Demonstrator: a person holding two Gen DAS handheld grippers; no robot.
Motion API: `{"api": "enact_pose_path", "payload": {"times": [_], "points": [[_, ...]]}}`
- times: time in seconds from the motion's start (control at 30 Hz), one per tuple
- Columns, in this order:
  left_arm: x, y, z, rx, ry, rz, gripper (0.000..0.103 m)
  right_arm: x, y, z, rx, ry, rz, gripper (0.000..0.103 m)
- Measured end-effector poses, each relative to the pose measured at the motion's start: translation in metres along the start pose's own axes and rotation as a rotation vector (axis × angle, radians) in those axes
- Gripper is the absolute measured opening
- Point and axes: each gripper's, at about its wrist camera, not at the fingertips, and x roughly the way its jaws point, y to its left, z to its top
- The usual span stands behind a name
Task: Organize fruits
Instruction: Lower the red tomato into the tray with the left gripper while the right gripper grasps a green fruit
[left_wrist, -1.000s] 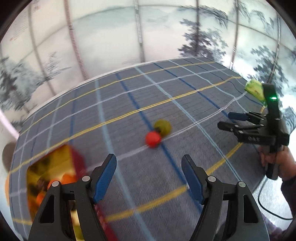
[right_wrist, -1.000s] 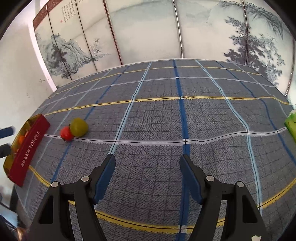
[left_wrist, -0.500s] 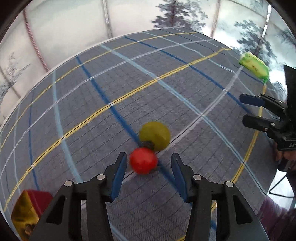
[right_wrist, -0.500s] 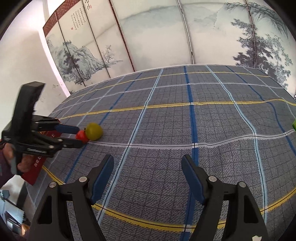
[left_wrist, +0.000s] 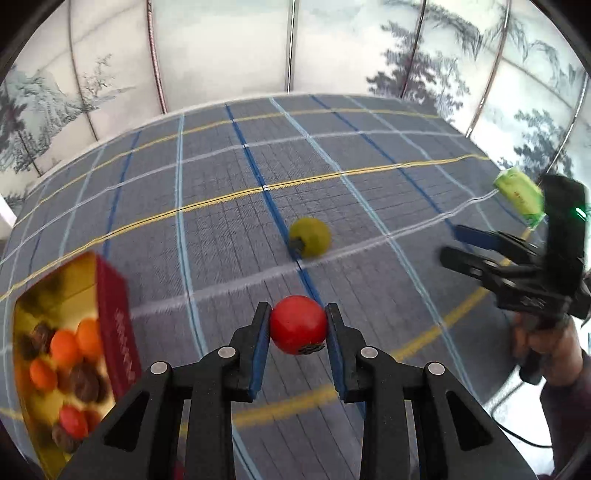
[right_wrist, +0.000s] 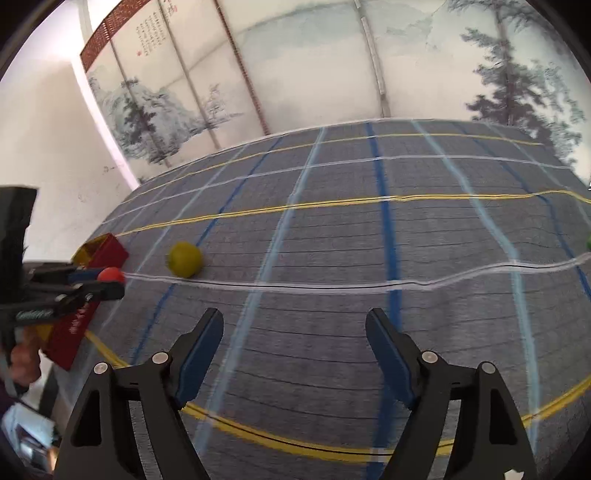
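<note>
Red fruit (left_wrist: 298, 324) clamped between the pads of my left gripper (left_wrist: 297, 328), lifted off the counter (left_wrist: 369, 155) so I can carry it to the red box (left_wrist: 110, 314) on my left, where orange and brown fruits already sit. Yellow-green fruit (left_wrist: 309, 237) lies on the plaid cloth further ahead, likely next. My right gripper (right_wrist: 295, 354) hangs with jaws apart, holding nothing, probably waiting its turn.

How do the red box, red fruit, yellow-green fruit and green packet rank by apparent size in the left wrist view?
1. red box
2. red fruit, held close to the camera, so inflated
3. yellow-green fruit and green packet: look alike, unranked
</note>
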Motion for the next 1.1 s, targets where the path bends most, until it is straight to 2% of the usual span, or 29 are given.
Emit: {"api": "enact_pose_path", "payload": {"times": [0.07, 0.17, 0.3, 0.5, 0.53, 0.57, 0.63, 0.67, 0.73, 0.8, 0.9, 1.1], "points": [[-0.015, -0.002, -0.008, -0.021, -0.013, -0.02, 0.03, 0.005, 0.012, 0.007, -0.024, 0.016, 0.044, 0.077], [-0.032, 0.001, -0.015, -0.06, -0.009, -0.028, 0.03, 0.025, 0.046, 0.021, -0.134, 0.058, 0.086, 0.077], [-0.057, 0.016, -0.028, -0.118, -0.031, -0.014, 0.03, 0.062, 0.081, 0.034, -0.242, 0.119, 0.103, 0.077], [-0.09, 0.048, -0.047, -0.195, -0.084, 0.053, 0.03, 0.099, 0.108, 0.042, -0.322, 0.139, 0.069, 0.077], [-0.094, 0.053, -0.051, -0.211, -0.089, 0.064, 0.03, 0.104, 0.109, 0.042, -0.326, 0.15, 0.058, 0.072], [-0.099, 0.059, -0.055, -0.228, -0.093, 0.073, 0.03, 0.108, 0.11, 0.044, -0.326, 0.164, 0.053, 0.065], [-0.107, 0.073, -0.067, -0.253, -0.094, 0.1, 0.03, 0.113, 0.112, 0.043, -0.328, 0.175, 0.031, 0.036], [-0.11, 0.079, -0.072, -0.263, -0.094, 0.119, 0.03, 0.112, 0.111, 0.043, -0.328, 0.176, 0.032, 0.032], [-0.115, 0.095, -0.081, -0.289, -0.089, 0.139, 0.03, 0.109, 0.11, 0.041, -0.317, 0.175, 0.04, 0.031], [-0.118, 0.11, -0.092, -0.317, -0.087, 0.165, 0.03, 0.1, 0.106, 0.037, -0.311, 0.138, 0.021, 0.031], [-0.118, 0.129, -0.105, -0.35, -0.082, 0.194, 0.03, 0.085, 0.09, 0.034, -0.237, 0.107, 0.015, 0.031], [-0.109, 0.138, -0.113, -0.359, -0.08, 0.192, 0.03, 0.069, 0.053, 0.036, -0.102, 0.076, -0.039, 0.031]]}}
